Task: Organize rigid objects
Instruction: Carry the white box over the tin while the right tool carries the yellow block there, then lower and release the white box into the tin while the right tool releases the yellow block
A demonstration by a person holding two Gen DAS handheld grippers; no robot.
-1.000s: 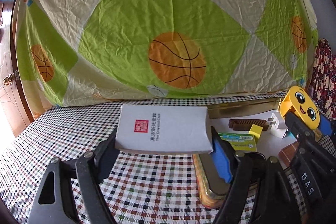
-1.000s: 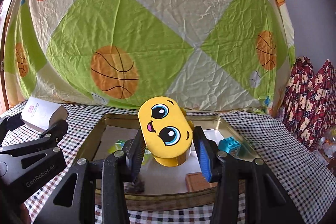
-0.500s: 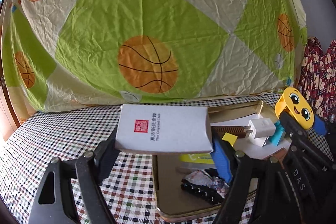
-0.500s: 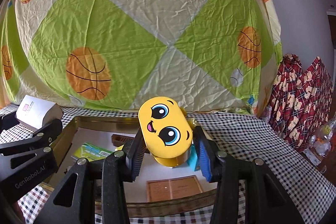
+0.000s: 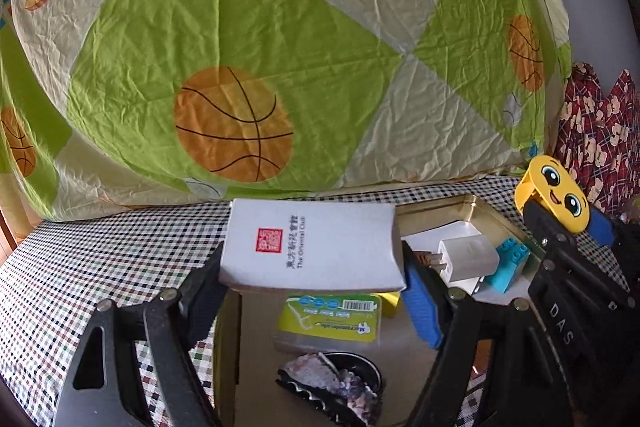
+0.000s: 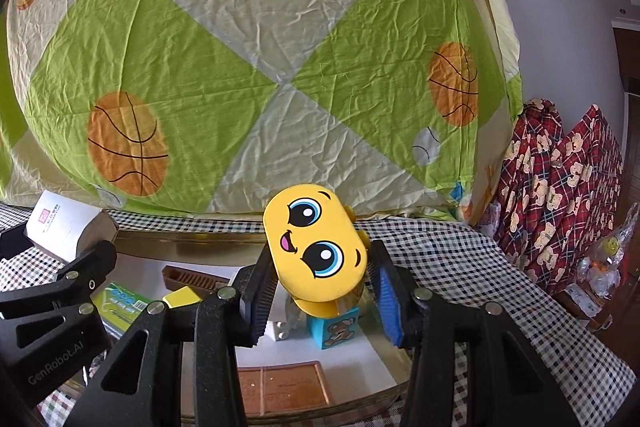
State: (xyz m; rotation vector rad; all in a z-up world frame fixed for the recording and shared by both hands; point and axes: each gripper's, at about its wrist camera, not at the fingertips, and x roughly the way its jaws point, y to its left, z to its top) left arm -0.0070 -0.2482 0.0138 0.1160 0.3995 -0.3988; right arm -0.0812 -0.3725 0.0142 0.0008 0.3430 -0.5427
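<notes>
My left gripper [image 5: 312, 267] is shut on a white box with a red stamp [image 5: 312, 247], held flat above the left part of a gold tray [image 5: 472, 205]. The same white box [image 6: 64, 227] and the left gripper show at the left of the right wrist view. My right gripper [image 6: 320, 287] is shut on a yellow toy with a cartoon face [image 6: 316, 247], over the tray [image 6: 208, 239]. That yellow toy [image 5: 554, 193] also shows at the right of the left wrist view. Inside the tray lie a green packet [image 5: 332, 319], a white charger [image 5: 466, 259], a turquoise brick [image 5: 508, 263] and a brown comb [image 6: 192, 277].
A checkered cloth [image 5: 100, 259] covers the table. A green and cream sheet with basketballs [image 5: 240, 67] hangs close behind it. A dark patterned clip [image 5: 332, 387], a yellow block [image 6: 180, 297], a blue cube [image 6: 336, 327] and a brown card [image 6: 284, 387] also lie in the tray. Red plaid bags [image 6: 560, 195] stand at the right.
Both grippers have moved to the right with their loads, so the tray has slid left and further under them. The white box now hangs over the tray instead of the cloth.
</notes>
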